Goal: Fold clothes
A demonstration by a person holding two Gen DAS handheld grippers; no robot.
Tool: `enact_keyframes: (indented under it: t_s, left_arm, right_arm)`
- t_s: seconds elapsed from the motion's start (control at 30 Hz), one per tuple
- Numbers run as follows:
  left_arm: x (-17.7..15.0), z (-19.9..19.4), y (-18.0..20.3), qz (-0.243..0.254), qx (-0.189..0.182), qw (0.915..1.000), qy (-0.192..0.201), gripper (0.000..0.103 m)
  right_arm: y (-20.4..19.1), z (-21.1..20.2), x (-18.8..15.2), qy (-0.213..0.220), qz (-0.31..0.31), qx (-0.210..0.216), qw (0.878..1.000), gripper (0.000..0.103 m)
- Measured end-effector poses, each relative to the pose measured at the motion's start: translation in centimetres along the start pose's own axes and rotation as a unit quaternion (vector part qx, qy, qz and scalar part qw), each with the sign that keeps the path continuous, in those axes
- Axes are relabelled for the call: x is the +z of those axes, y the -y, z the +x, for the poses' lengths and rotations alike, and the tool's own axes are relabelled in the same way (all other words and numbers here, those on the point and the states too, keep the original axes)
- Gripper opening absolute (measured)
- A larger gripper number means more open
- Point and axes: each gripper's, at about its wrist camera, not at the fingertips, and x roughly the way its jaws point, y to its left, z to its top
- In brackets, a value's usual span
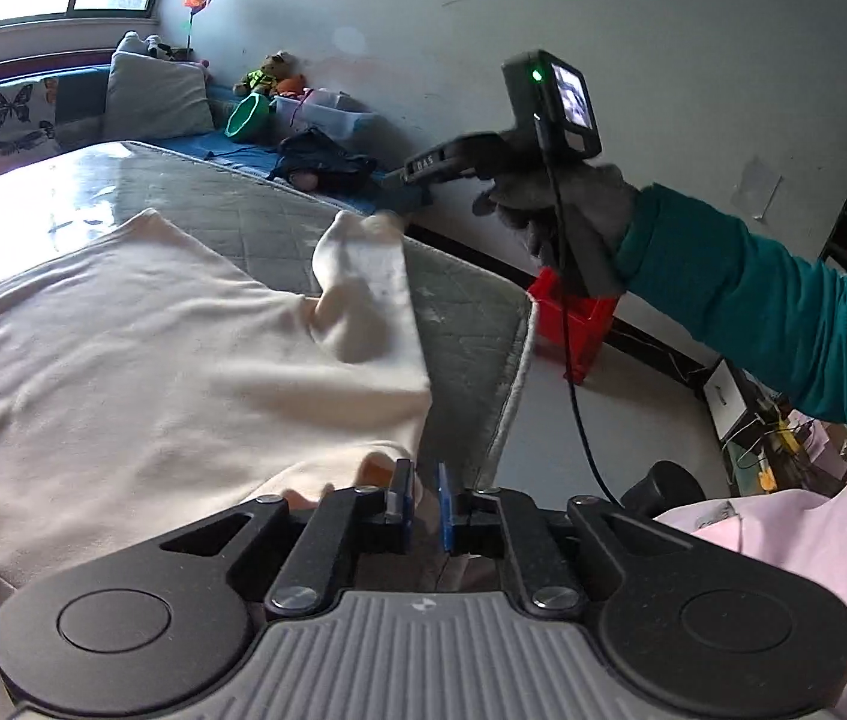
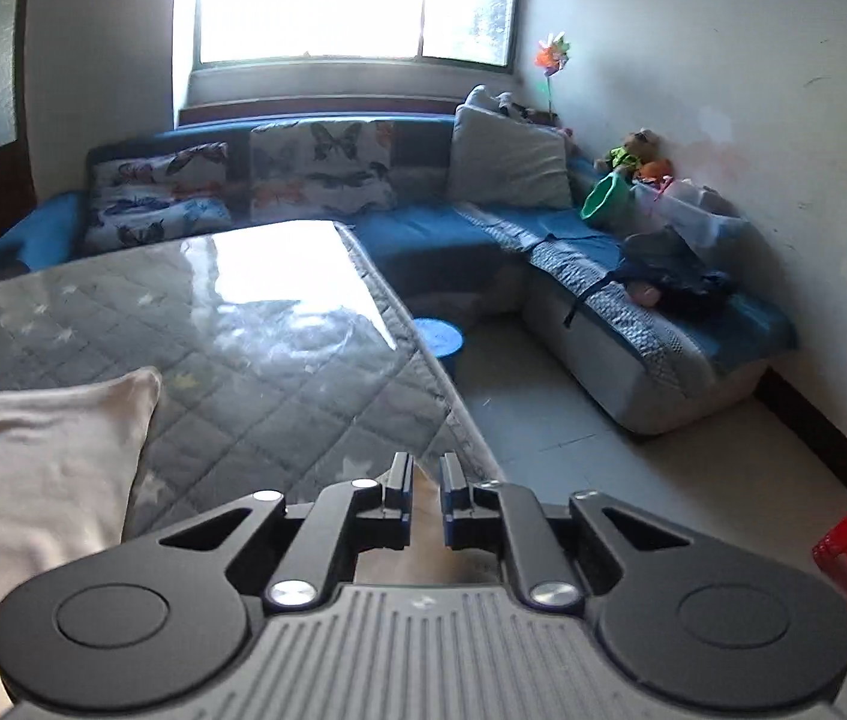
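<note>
A cream-coloured soft cloth garment [image 1: 141,348] lies spread over the grey quilted desk top [image 1: 255,204], its right part lifted off the surface. The left tool [image 1: 425,495] sits at the near right edge of the garment, and its blue-padded fingers [image 1: 402,489] stand almost together with a fold of the cream fabric pinched between them.

The right tool [image 1: 399,195], held by a grey-gloved hand [image 1: 567,210] with a teal sleeve [image 1: 741,300] behind it, is farther out over the desk's right edge. In the left wrist view a corner of the garment [image 1: 363,234] rises to its tip, so the cloth hangs stretched between the two tools.

In the right wrist view the right tool [image 2: 425,495] shows its fingers nearly closed on a thin strip of pale fabric [image 2: 423,516], with the rest of the garment [image 2: 33,468] lying to its left on the desk [image 2: 279,360].

A blue corner sofa [image 2: 453,234] with butterfly-print cushions [image 2: 321,162] stands beyond the desk, and a red plastic crate [image 1: 573,324] sits on the floor by the wall.
</note>
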Motion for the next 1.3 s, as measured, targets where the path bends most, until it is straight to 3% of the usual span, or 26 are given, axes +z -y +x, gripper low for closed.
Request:
enact_keyframes:
  t_s: [0.03, 0.1, 0.2, 0.3, 0.47, 0.63, 0.73, 0.83, 1.0, 1.13, 1.3]
  left_arm:
    - [0.1, -0.5, -0.3, -0.007, 0.008, 0.9999, 0.01, 0.011]
    - [0.3, -1.4, -1.0, -0.02, 0.023, 0.9991, 0.03, 0.014]
    - [0.4, -2.4, -2.5, -0.049, 0.066, 0.9957, 0.043, 0.016]
    - [-0.4, -2.6, -4.0, -0.076, 0.104, 0.9914, 0.026, 0.016]
    - [-2.3, -1.8, -4.5, -0.087, 0.105, 0.9906, -0.012, 0.016]
    - [-3.5, -2.0, -3.9, -0.074, 0.098, 0.9919, -0.035, 0.016]
    - [-3.5, -2.6, -4.1, -0.074, 0.097, 0.9915, -0.044, 0.016]
    - [-2.9, -3.5, -4.3, -0.074, 0.101, 0.9913, -0.041, 0.016]
    - [-0.5, -4.9, -5.5, -0.076, 0.122, 0.9896, 0.002, 0.022]
    - [0.9, -4.6, -7.9, -0.11, 0.155, 0.9816, 0.023, 0.024]
    - [1.4, -2.7, -11.2, -0.144, 0.194, 0.9702, 0.015, 0.024]
  right_arm:
    - [-0.3, -0.4, -0.3, -0.003, -0.011, 0.022, 1.0, 0.025]
    - [-1.6, -0.8, -0.8, -0.014, -0.038, 0.063, 0.997, 0.032]
    - [-4.0, -1.0, -1.7, -0.037, -0.081, 0.131, 0.987, 0.033]
    - [-6.2, -1.4, -2.8, -0.055, -0.108, 0.182, 0.976, 0.037]
    - [-9.5, -3.9, -4.6, -0.06, -0.183, 0.258, 0.947, 0.045]
    - [-13.6, -6.3, -8.1, -0.078, -0.28, 0.311, 0.905, 0.044]
    - [-14.0, -7.7, -9.1, -0.083, -0.298, 0.333, 0.891, 0.044]
    - [-12.9, -8.2, -7.7, -0.081, -0.274, 0.344, 0.894, 0.044]
    - [-9.9, -5.8, -4.7, -0.074, -0.197, 0.317, 0.925, 0.044]
    - [-7.3, -3.0, -3.0, -0.071, -0.152, 0.274, 0.947, 0.044]
    - [-4.2, 0.8, -2.6, -0.081, -0.104, 0.214, 0.968, 0.044]
